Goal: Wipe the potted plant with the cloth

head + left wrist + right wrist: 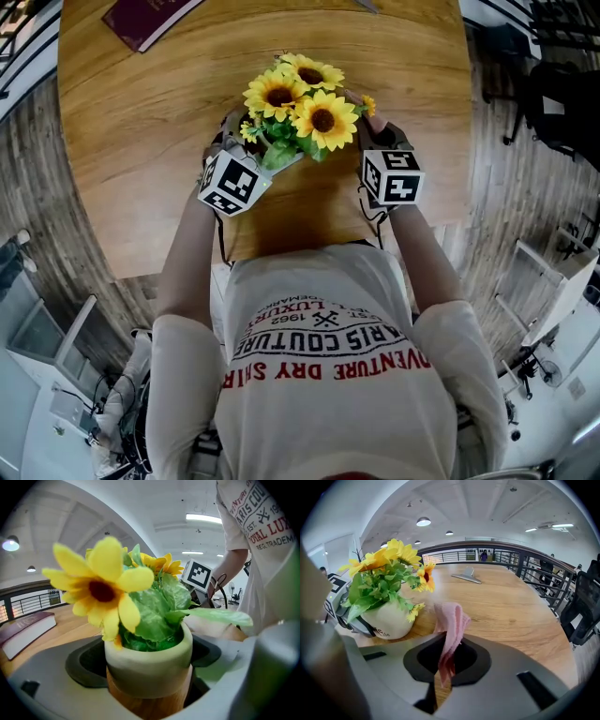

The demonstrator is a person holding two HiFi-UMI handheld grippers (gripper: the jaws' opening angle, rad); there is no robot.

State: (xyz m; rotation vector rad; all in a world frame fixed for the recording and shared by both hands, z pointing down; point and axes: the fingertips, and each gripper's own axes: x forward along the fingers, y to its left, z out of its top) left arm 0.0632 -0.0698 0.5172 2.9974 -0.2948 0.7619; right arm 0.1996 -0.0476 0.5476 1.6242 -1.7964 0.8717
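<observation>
The left tongs [149, 679] were closed on the cream pot [149, 660] of the potted plant [295, 111], one jaw on each side of it, so that the pot filled the gap between them in the left gripper view. The right tongs [444, 670] were clamped on a pink cloth [451, 620]. Its lower end hung down through the narrow slot between the jaws, and its upper end stood up and folded over above them.

The plant stood upright on the round wooden bench [122, 112], near the edge closest to the person. It carried yellow sunflowers [322, 119] with dark centres over green leaves [154, 611]. In the right gripper view the cloth was held just to the right of the pot, with a strip of bare bench showing between them. A small yellow bloom [415, 611] low on the plant came close to the cloth's left edge, but whether it touched could not be told.

From the head view the two grippers flanked the plant. The left marker cube [230, 183] was below the flowers on the left and the right marker cube [392, 176] was on the right, both well over the bench.

A dark red book [145, 19] lay flat at the far left of the bench, well apart from the plant. A flat grey object [466, 576] lay on the far side. A black chair [586, 606] stood off the bench to the right.
</observation>
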